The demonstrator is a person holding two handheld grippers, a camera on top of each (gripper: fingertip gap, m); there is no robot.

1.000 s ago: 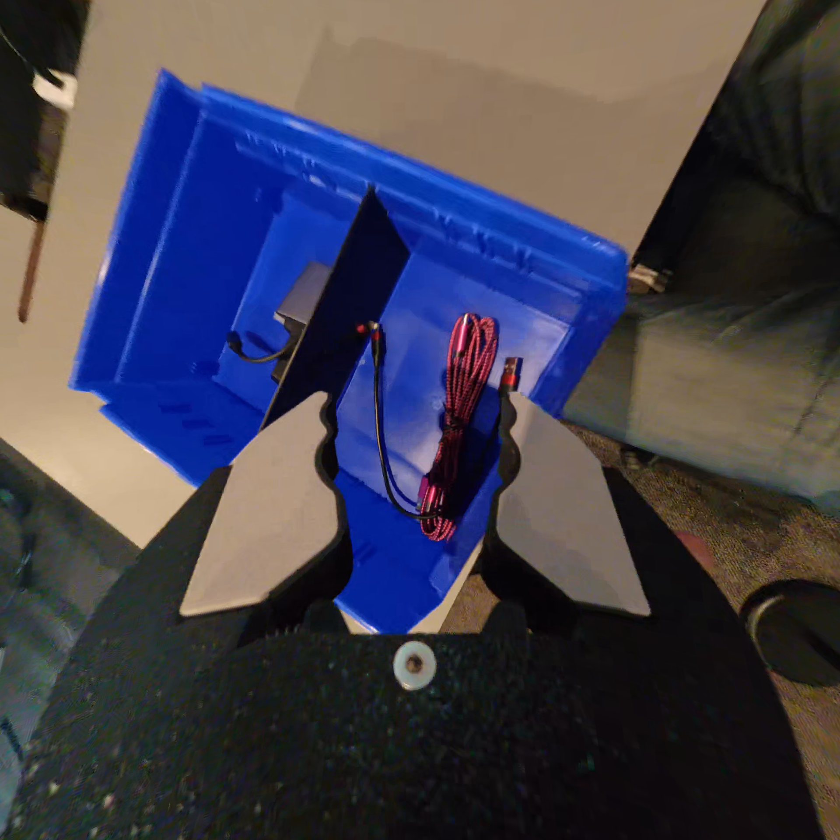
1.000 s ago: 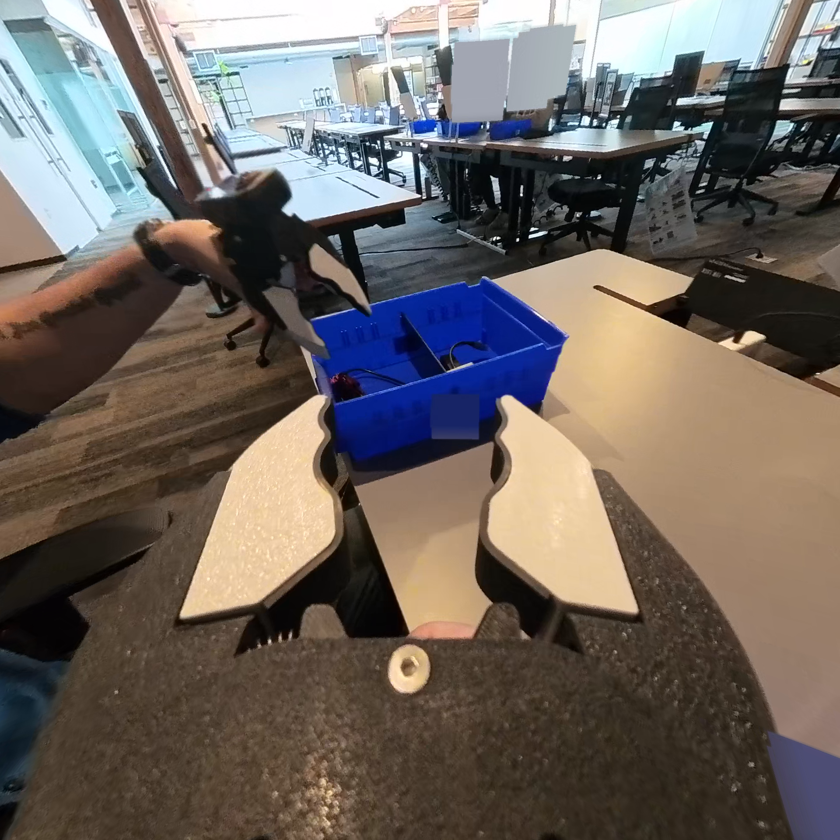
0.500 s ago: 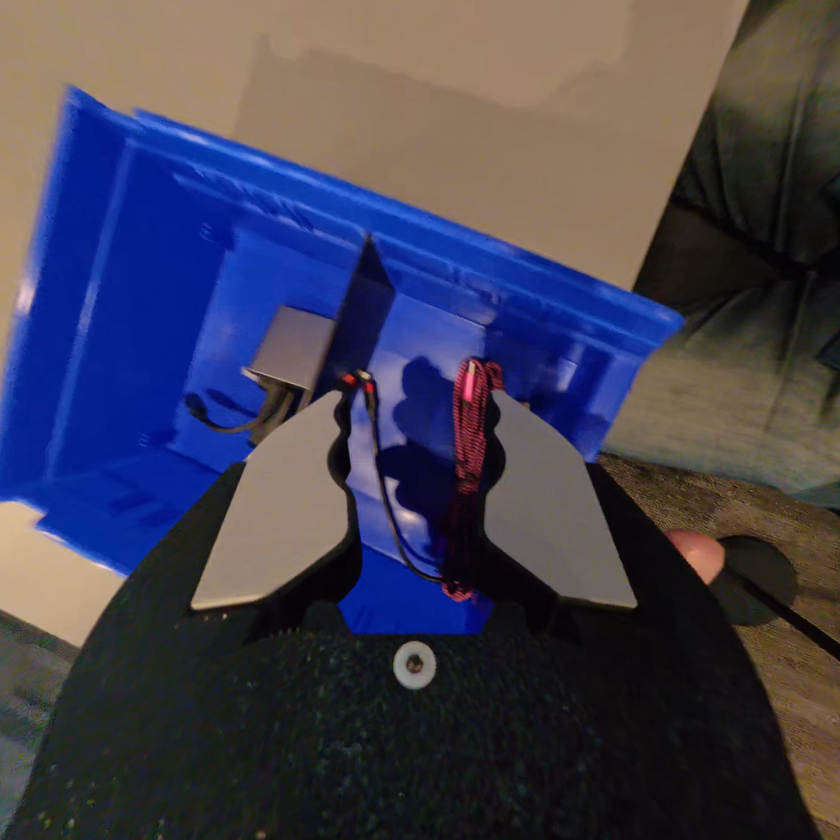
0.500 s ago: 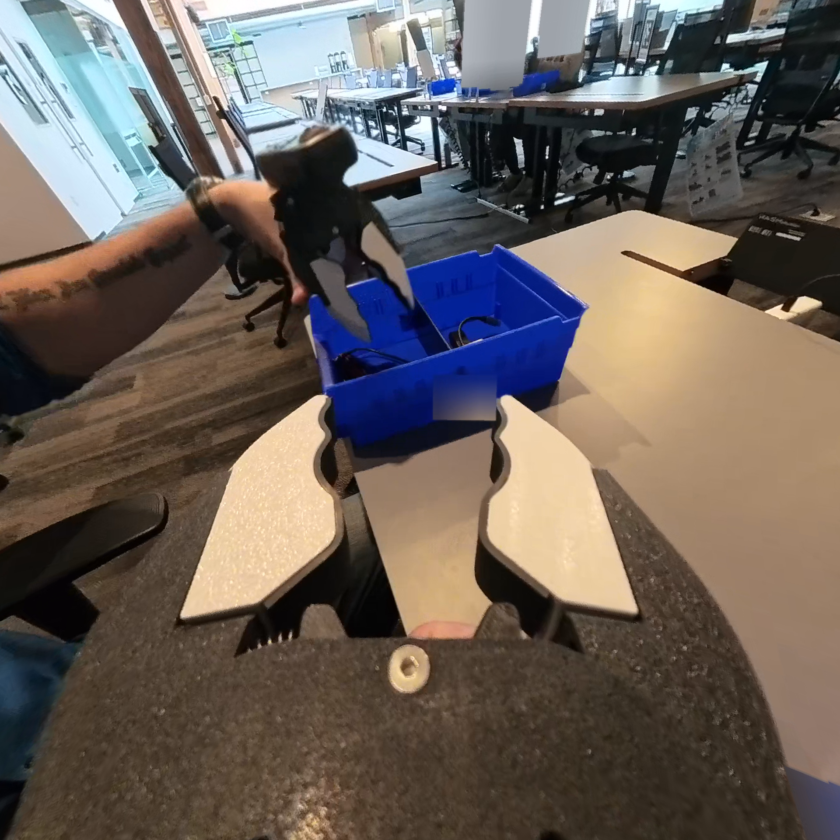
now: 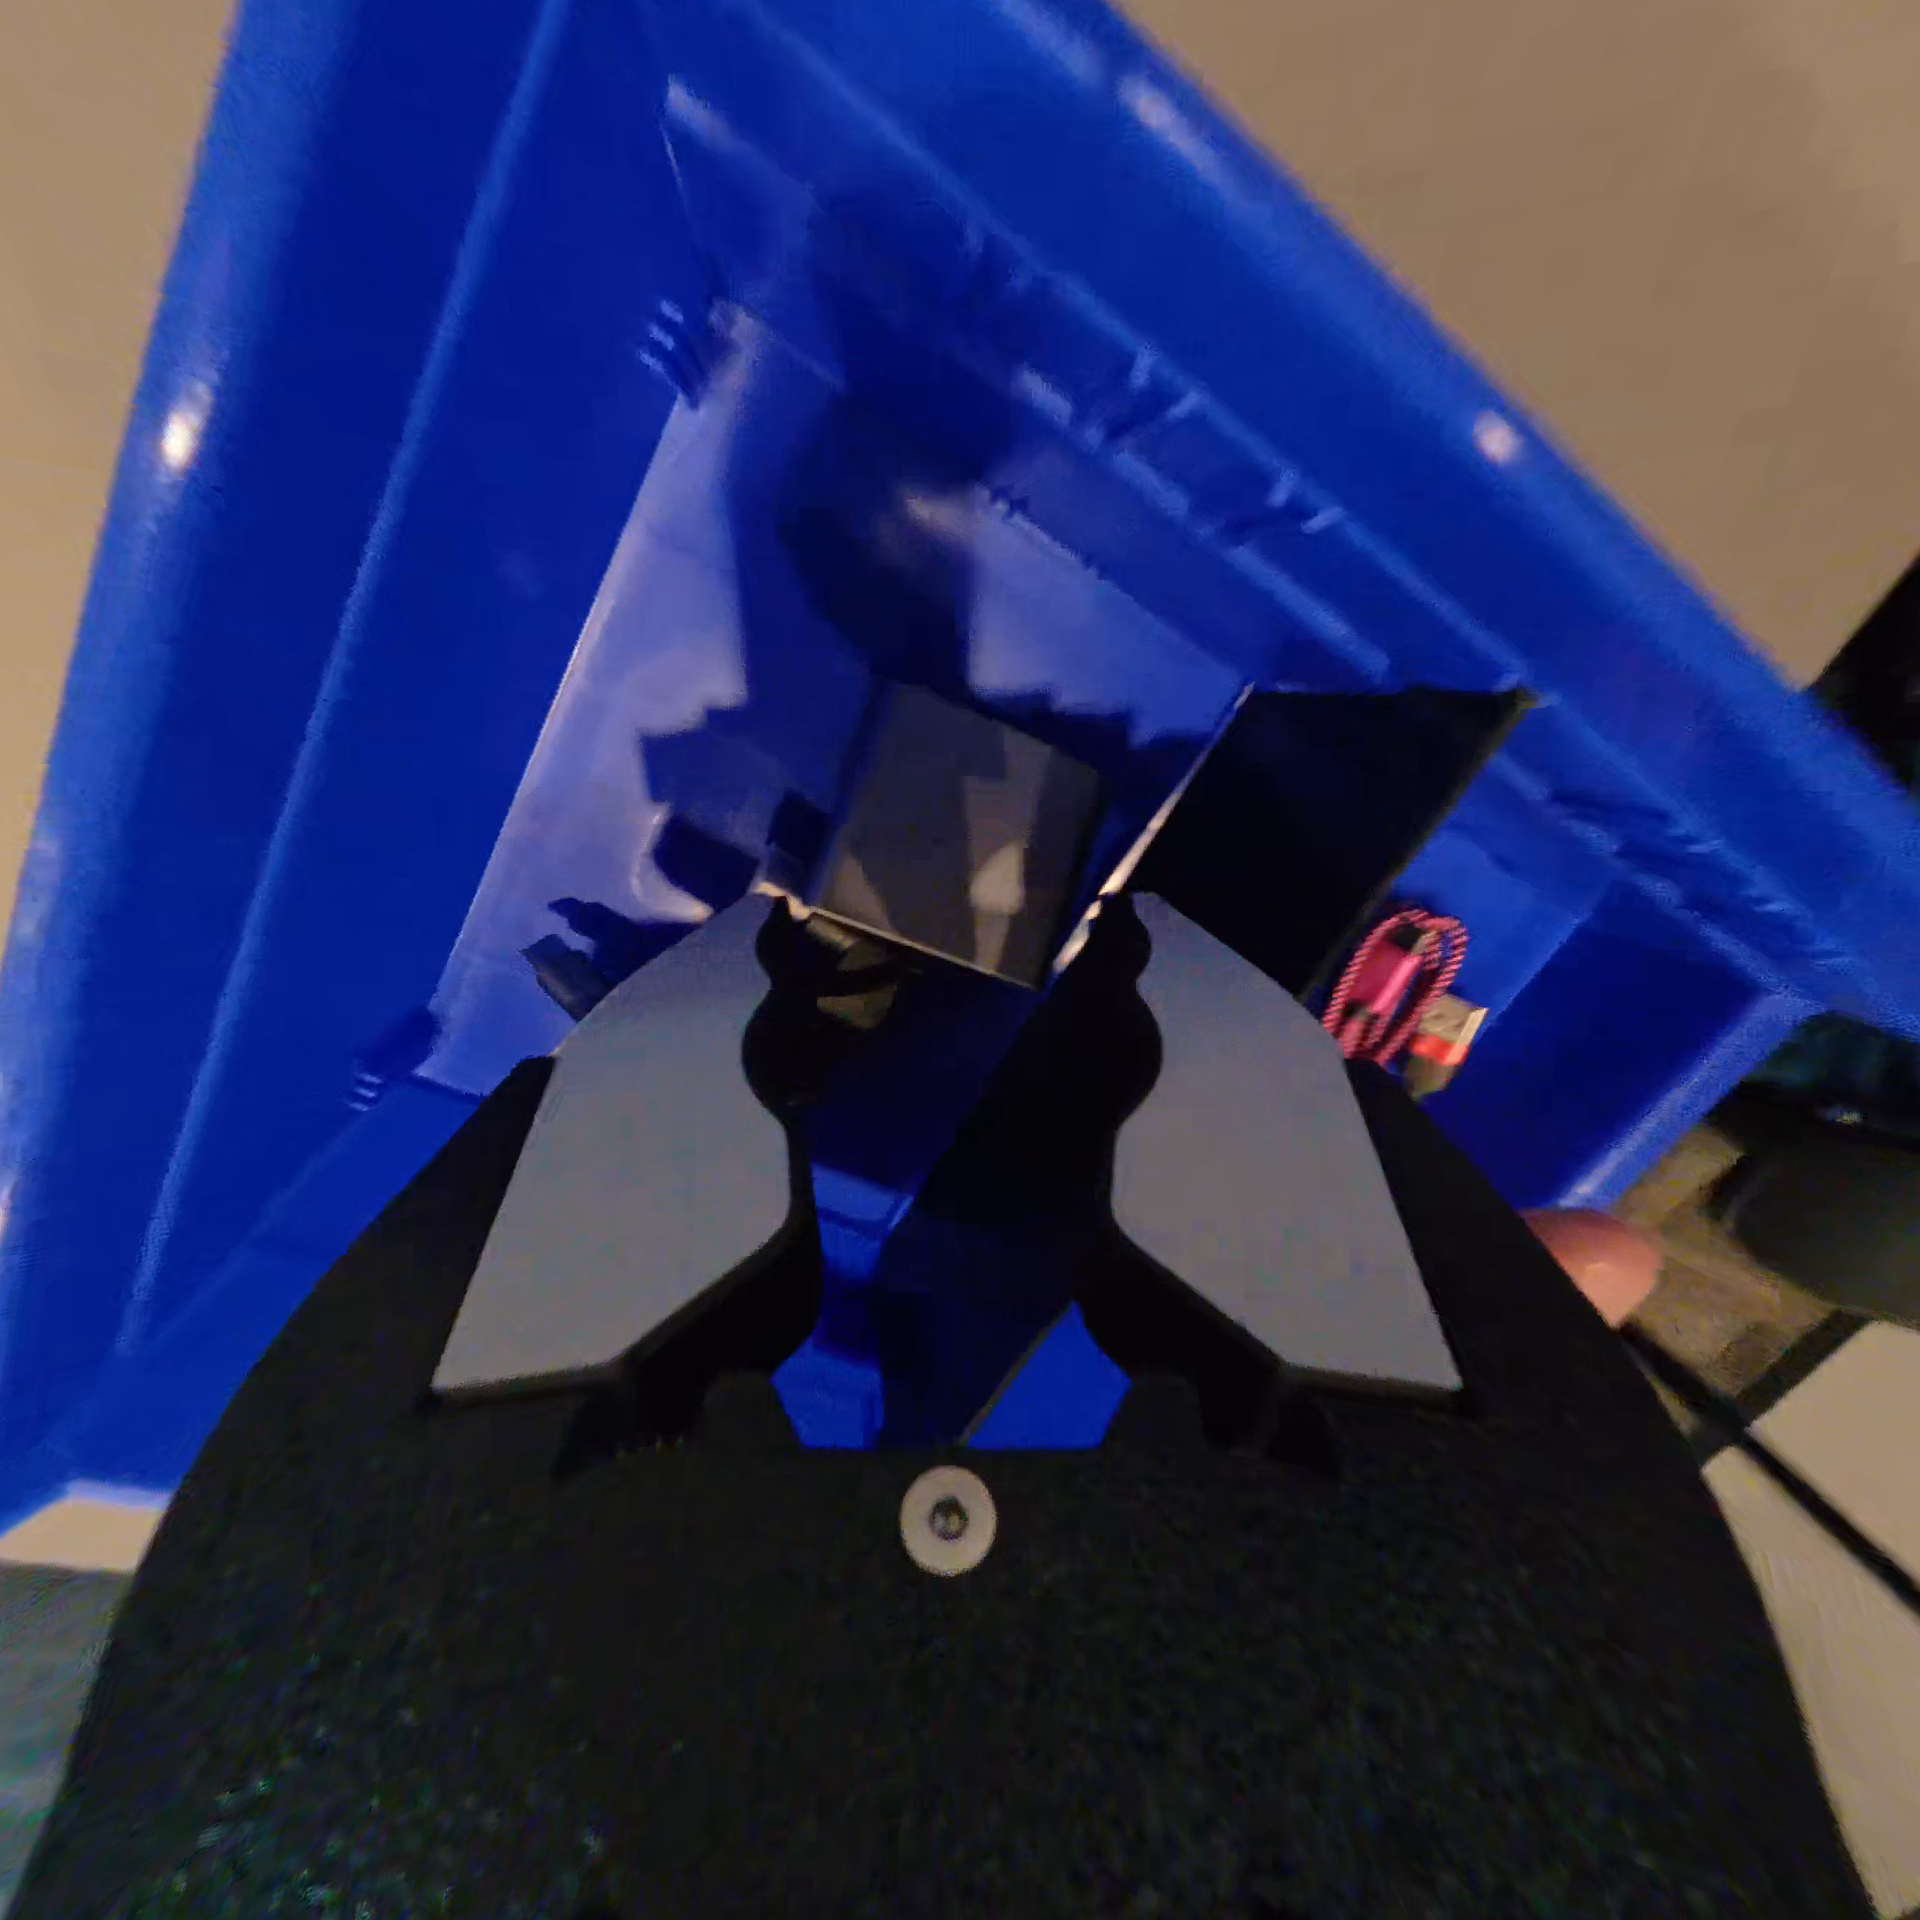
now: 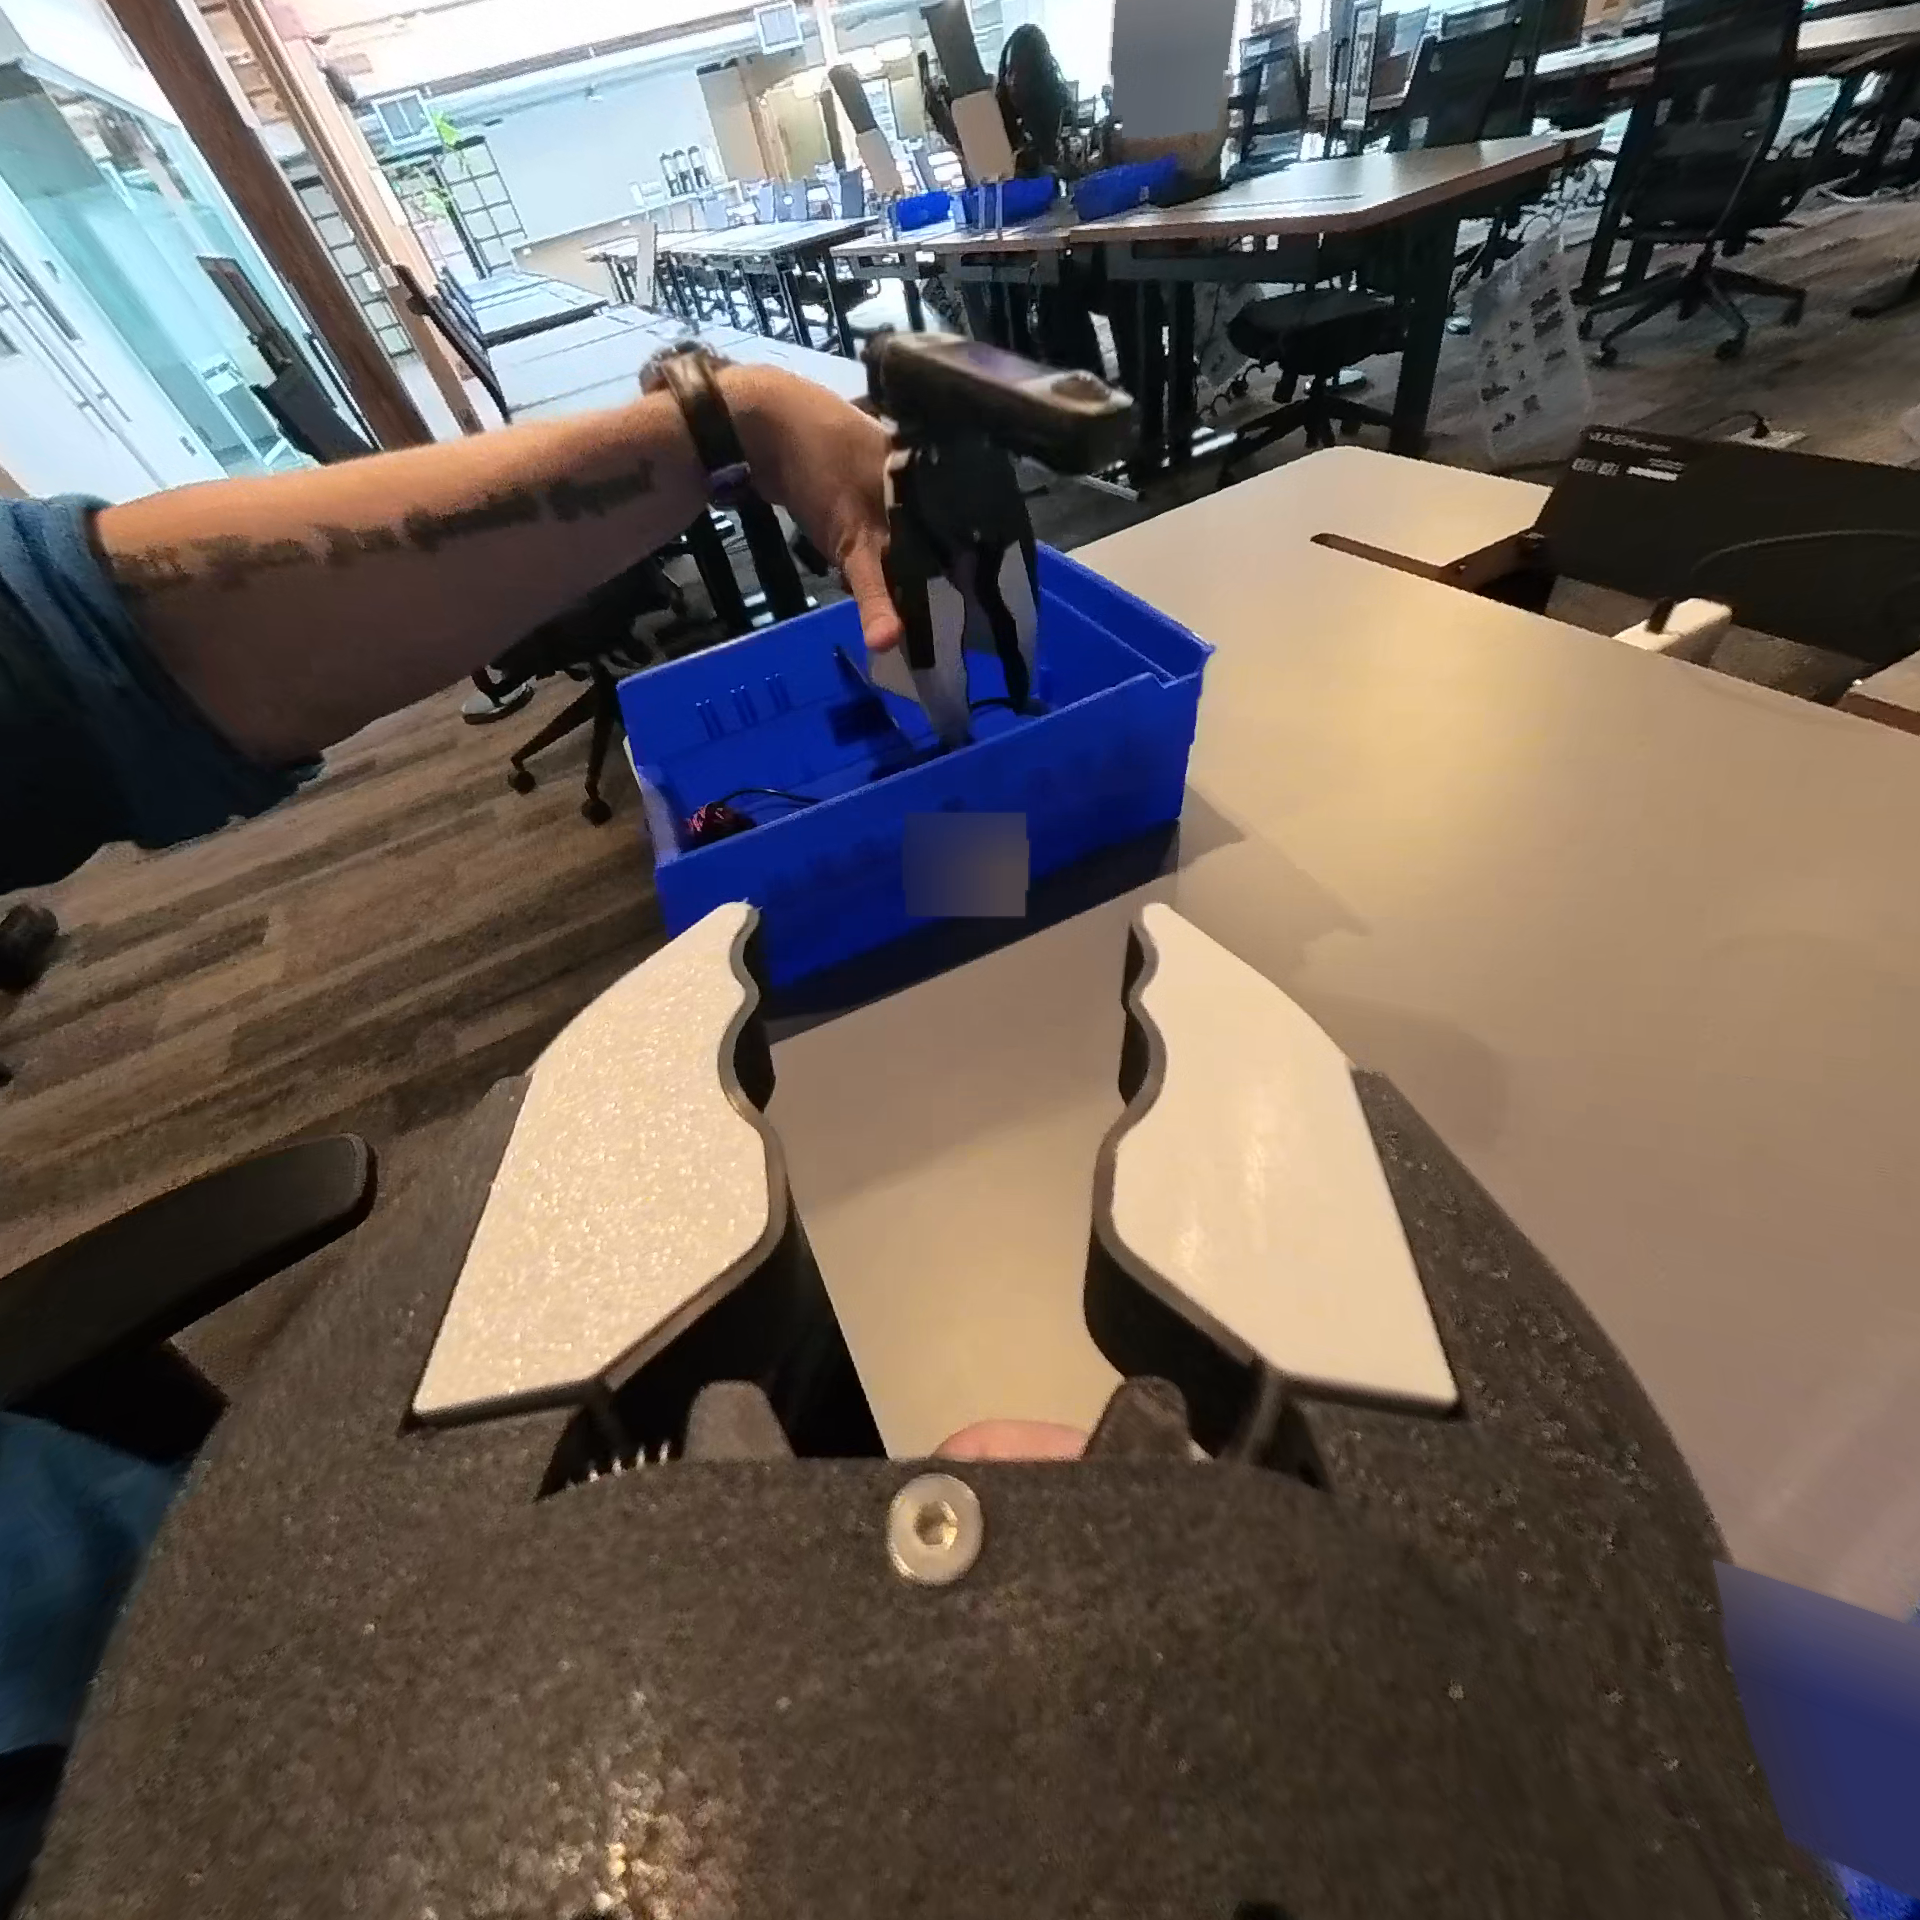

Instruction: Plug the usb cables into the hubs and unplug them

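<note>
- Two tools are in view: the left tool [image 5: 951, 914] reaches down into a blue bin [image 5: 312, 623], and the right tool [image 6: 940, 925] hangs over the pale counter [image 6: 1455, 831] on the near side of that bin.
- The left tool's fingers [image 5: 665, 1122] are spread apart with nothing between them; its tips sit just short of a grey hub [image 5: 956, 873] lying on the bin floor.
- A black divider [image 5: 1330, 810] splits the bin; the hub lies in the compartment at 9 o'clock of the divider, close against it.
- A short dark lead shows at the hub's near end, by the left fingertip, too blurred to tell more.
- At 3 o'clock of the divider, in the other compartment, lies a coiled red-and-black braided usb cable [image 5: 1397, 982] with a red-shelled plug [image 5: 1455, 1029] beside it.
- The right tool's fingers [image 6: 634, 1174] are spread wide and hold nothing; bare counter shows between them.
- In the right wrist view the left tool [image 6: 961, 665] stands nearly upright inside the bin [image 6: 935, 821], held by a hand [image 6: 831, 488] with a dark wristband.
- The cable [image 6: 712, 821] shows at the bin's 9 o'clock end.
- Behind, at 12 o'clock, stand rows of desks and black office chairs [image 6: 1704, 156].
</note>
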